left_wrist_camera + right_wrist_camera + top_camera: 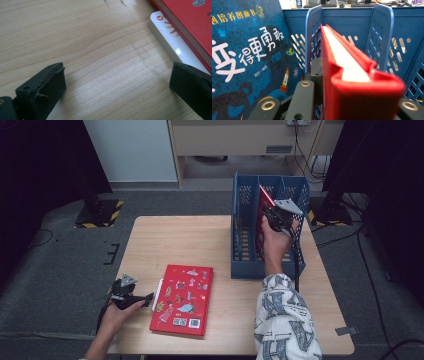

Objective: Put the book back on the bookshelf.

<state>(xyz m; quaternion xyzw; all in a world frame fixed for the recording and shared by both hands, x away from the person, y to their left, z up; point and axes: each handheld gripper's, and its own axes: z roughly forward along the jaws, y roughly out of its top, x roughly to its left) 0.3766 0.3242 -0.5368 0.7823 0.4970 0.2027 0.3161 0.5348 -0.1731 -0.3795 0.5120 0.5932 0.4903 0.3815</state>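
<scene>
A light wooden table (210, 240) stands on grey carpet with dark stands at either side. From the high view I see my right gripper (278, 216) clamped on an upright red hardcover book (263, 202), held in the middle slot of a blue perforated plastic file rack (245, 205) at the table's far right. My left gripper (131, 296) rests near the front left edge, just beside a second red illustrated book (183, 298) lying flat. In the left gripper view I see the jaws standing wide apart over bare wood, nothing between them; a white book (168, 41) pokes out under the red one (192, 22). In the right gripper view the jaws pinch the red book (352, 75) between two blue dividers (380, 30); a dark blue picture book (249, 57) leans in the next slot.
</scene>
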